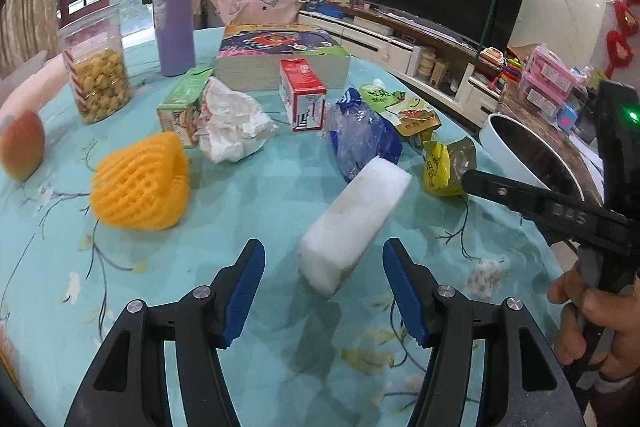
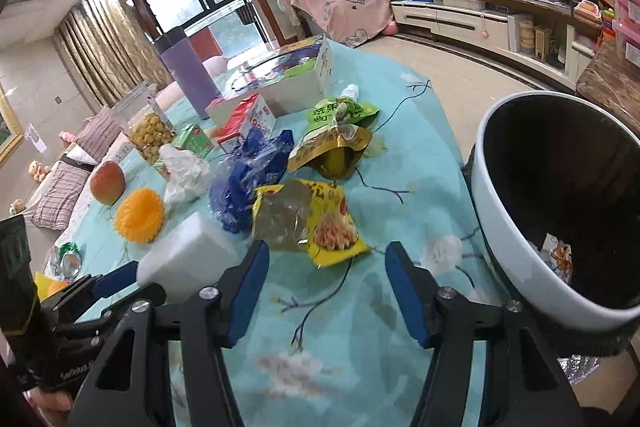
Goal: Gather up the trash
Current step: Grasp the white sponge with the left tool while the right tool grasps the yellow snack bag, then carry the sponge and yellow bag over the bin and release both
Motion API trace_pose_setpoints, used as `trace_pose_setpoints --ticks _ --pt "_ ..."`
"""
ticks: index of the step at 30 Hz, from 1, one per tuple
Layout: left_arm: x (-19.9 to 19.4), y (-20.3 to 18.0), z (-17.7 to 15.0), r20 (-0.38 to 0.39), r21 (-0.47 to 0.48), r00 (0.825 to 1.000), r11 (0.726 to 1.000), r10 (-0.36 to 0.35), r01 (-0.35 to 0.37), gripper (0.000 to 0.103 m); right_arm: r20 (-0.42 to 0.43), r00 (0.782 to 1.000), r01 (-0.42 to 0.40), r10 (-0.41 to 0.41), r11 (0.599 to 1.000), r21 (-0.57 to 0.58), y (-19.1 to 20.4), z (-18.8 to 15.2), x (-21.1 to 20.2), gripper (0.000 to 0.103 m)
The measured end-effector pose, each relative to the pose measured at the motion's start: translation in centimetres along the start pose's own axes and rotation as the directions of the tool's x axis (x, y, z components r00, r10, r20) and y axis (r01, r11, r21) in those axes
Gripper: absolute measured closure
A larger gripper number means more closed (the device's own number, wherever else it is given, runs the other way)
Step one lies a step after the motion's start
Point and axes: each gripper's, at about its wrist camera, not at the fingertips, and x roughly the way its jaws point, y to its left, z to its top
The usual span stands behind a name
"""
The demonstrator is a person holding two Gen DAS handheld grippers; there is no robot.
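Observation:
My left gripper (image 1: 324, 251) is open and low over the table, its blue pads either side of the near end of a white foam block (image 1: 352, 219) without touching it. My right gripper (image 2: 326, 251) is open too, its tips flanking the near edge of a yellow snack wrapper (image 2: 316, 223), pads clear of it. In the left wrist view the right gripper (image 1: 480, 185) reaches that wrapper (image 1: 440, 167) from the right. A white bin (image 2: 520, 227) with a dark inside stands just right of the table edge and holds a scrap (image 2: 558, 255).
Behind lie a blue plastic bag (image 1: 360, 135), a green pouch (image 1: 400, 107), crumpled tissue (image 1: 232, 123), a yellow foam net (image 1: 140, 183), red (image 1: 302, 95) and green (image 1: 180, 103) cartons. A snack jar (image 1: 98, 75), purple tumbler (image 1: 174, 19), book (image 1: 280, 55) and a fruit (image 1: 22, 147) stand further back.

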Motion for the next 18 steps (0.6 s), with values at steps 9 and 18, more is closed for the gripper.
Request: trace_pose_setpoints --ticks 9,18 --pt "1.5 -0.8 0.0 -0.006 0.032 1.000 0.999 -0.016 0.016 0.070 -0.019 1.000 0.011 -0.011 1.000 -0.005 -0.2 0.1 1.4 0.102" --pt "0.4 -2.9 -0.1 -0.002 0.039 0.999 0.998 -0.052 0.052 0.071 0.007 1.000 -0.015 0.015 1.000 0.012 -0.9 -1.0 -1.9 0.102"
